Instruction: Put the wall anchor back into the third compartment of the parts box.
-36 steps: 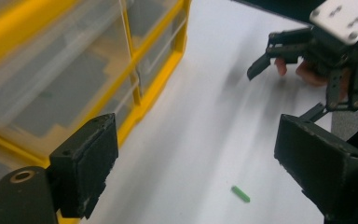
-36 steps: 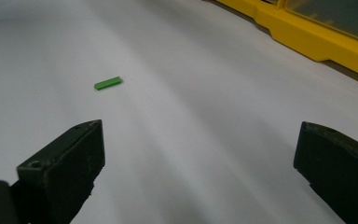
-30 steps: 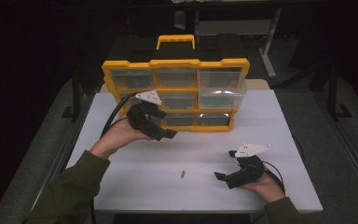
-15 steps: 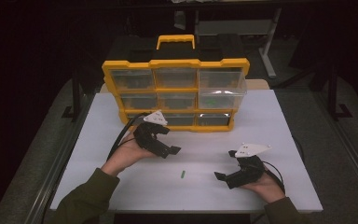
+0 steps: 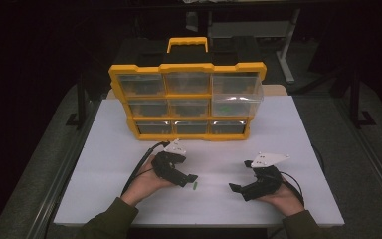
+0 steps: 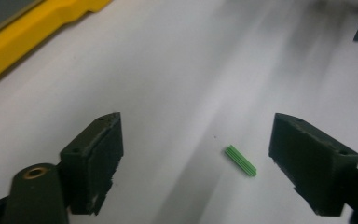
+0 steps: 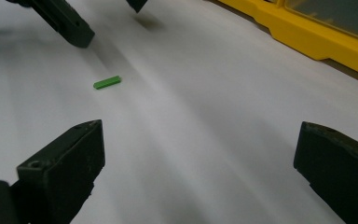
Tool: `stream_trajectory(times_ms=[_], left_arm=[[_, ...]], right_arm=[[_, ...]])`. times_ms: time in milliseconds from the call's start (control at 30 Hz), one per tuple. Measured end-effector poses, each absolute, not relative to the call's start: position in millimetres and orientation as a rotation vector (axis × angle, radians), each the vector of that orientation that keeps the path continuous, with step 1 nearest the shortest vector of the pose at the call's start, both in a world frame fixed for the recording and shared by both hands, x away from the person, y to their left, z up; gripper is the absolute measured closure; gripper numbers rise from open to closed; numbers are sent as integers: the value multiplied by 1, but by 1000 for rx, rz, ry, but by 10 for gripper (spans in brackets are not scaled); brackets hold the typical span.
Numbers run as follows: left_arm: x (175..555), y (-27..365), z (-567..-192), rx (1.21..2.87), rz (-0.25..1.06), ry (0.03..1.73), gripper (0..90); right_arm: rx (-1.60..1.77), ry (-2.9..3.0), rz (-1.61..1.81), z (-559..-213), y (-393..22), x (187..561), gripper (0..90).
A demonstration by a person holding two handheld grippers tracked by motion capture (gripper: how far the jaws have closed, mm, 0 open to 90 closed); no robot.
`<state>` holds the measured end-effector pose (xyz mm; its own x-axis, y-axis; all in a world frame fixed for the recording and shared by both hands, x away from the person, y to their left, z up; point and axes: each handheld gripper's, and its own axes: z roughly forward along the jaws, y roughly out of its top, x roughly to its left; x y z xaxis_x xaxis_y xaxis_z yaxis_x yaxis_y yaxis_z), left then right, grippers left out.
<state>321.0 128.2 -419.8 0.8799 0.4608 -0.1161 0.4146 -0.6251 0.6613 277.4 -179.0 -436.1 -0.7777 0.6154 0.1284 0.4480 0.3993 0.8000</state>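
A small green ribbed plug (image 5: 195, 186) lies on the white table (image 5: 288, 134) near its front. My left gripper (image 5: 191, 178) hovers low right over it. In the left gripper view the plug (image 6: 240, 161) lies between the jaws, nearer the right one and untouched. My left gripper (image 6: 196, 123) is open, and its jaws have just been closing a little. My right gripper (image 5: 235, 188) rests open at the front right with nothing in it (image 7: 200, 135). From there the plug (image 7: 107, 82) lies ahead to the left, under the left gripper's fingers (image 7: 65, 21).
A yellow organizer case (image 5: 189, 102) with clear drawers stands upright at the table's back, handle on top. One drawer (image 5: 236, 102) at its right sticks out, with something green inside. Cables trail from both grippers toward the front edge.
My left hand has dropped from in front of the organizer down and toward the front, to just above the green plug. The right hand has stayed where it was.
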Motion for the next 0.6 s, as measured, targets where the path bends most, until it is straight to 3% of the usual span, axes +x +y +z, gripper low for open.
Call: stream_trajectory(times_ms=[600], left_arm=[[308,113,-438,2396,-18,563,634]], right_arm=[[947,2471,1309,-437,-178,278,11]])
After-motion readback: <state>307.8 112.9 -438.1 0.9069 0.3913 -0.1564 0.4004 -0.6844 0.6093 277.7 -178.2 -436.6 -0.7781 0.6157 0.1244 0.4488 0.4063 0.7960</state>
